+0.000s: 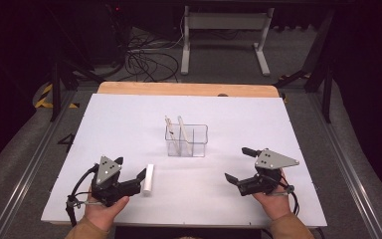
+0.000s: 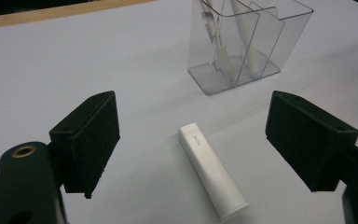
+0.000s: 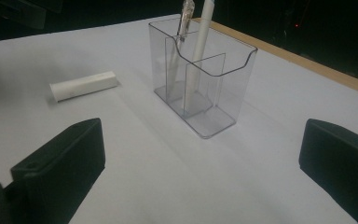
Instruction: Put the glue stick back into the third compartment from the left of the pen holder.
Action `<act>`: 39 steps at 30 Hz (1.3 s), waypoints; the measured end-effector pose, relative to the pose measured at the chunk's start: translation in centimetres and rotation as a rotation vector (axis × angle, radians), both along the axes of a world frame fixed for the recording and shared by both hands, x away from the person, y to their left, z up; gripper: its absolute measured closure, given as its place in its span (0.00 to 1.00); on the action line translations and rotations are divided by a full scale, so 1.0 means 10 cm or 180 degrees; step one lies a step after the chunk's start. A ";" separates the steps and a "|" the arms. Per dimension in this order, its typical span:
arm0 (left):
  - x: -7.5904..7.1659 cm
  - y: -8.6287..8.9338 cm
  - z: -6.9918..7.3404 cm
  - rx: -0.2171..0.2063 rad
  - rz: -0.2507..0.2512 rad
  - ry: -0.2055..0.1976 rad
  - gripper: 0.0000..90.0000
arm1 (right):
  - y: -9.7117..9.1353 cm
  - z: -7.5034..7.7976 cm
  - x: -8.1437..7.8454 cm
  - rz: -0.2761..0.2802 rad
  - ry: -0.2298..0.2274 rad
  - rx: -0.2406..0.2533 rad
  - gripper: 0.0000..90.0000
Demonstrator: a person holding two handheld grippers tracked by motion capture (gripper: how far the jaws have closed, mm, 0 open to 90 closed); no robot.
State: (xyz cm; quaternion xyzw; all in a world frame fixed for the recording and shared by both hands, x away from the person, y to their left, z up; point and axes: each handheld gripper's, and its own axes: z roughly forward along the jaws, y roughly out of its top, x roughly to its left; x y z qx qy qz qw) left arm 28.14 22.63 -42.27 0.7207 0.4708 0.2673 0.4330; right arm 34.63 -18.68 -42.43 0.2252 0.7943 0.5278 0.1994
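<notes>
Now the left gripper (image 2: 193, 140), jaws spread, is lining up around the white tube (image 2: 212, 173); next, closing squarely on it.

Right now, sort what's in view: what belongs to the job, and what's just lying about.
Job:
- white tube, lying flat between the open left gripper jaws, untouched
- clear holder, holding two pens
- right gripper, open, idle

Lying about:
- cables on the floor
- white stand beyond the table
</notes>
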 end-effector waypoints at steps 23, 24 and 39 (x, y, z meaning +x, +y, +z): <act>-0.05 -0.19 -0.25 0.0126 -0.0046 0.0171 0.22 | 0.02 -0.02 -0.01 0.0016 0.0012 -0.0030 0.01; -0.06 -0.19 -0.26 0.0136 -0.0046 0.0175 0.22 | 0.02 -0.02 -0.01 0.0015 0.0013 -0.0028 0.01; -0.10 -0.27 -0.40 0.0206 -0.0049 0.0266 0.23 | 0.04 -0.03 -0.02 0.0032 0.0017 -0.0037 0.01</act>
